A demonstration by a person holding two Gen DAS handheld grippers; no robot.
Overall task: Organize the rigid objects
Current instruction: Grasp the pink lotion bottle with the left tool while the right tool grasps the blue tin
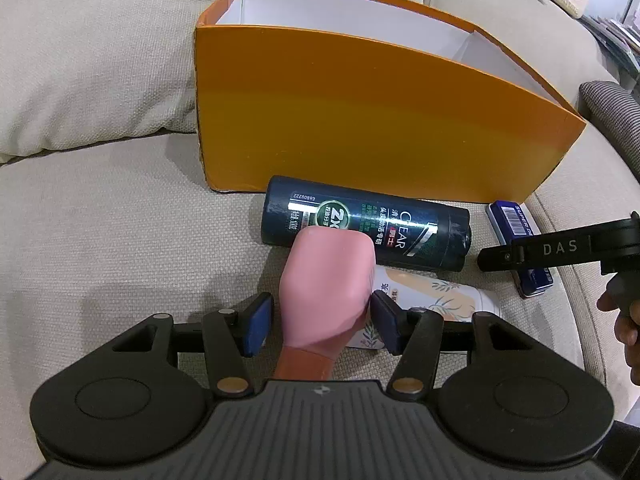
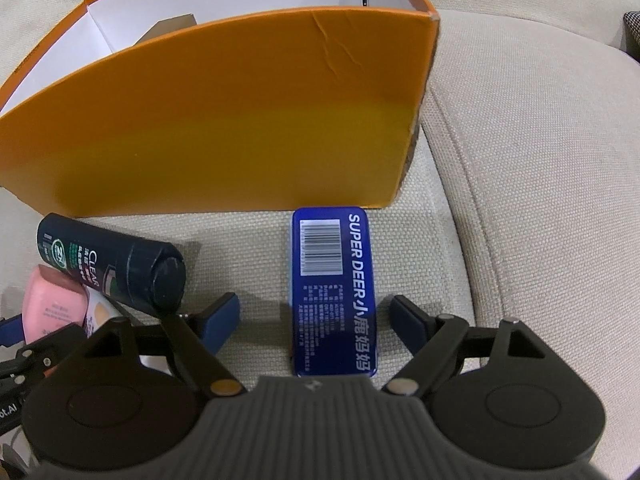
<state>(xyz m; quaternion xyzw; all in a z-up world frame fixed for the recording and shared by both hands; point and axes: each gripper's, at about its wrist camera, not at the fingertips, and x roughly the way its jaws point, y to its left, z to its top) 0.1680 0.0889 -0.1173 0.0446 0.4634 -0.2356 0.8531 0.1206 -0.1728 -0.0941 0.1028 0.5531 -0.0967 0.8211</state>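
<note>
A pink bottle (image 1: pixel 326 280) lies on the sofa seat between the pads of my left gripper (image 1: pixel 322 308), which is shut on it. Its right pad presses the bottle and its left pad sits close against the other side. Under and beside the pink bottle lie a white floral bottle (image 1: pixel 440 296) and a dark Clear shampoo bottle (image 1: pixel 368 224). My right gripper (image 2: pixel 314 308) stands open astride a blue Super Deer tin (image 2: pixel 334 280), with a gap on each side. An open orange box (image 2: pixel 224 120) stands just behind everything.
The beige sofa seat (image 2: pixel 520 160) stretches to the right of the box. A back cushion (image 1: pixel 80 60) lies at the left and a grey pillow (image 1: pixel 612 120) at the right. A brown item (image 2: pixel 168 26) shows inside the box. A hand (image 1: pixel 624 320) holds the right gripper.
</note>
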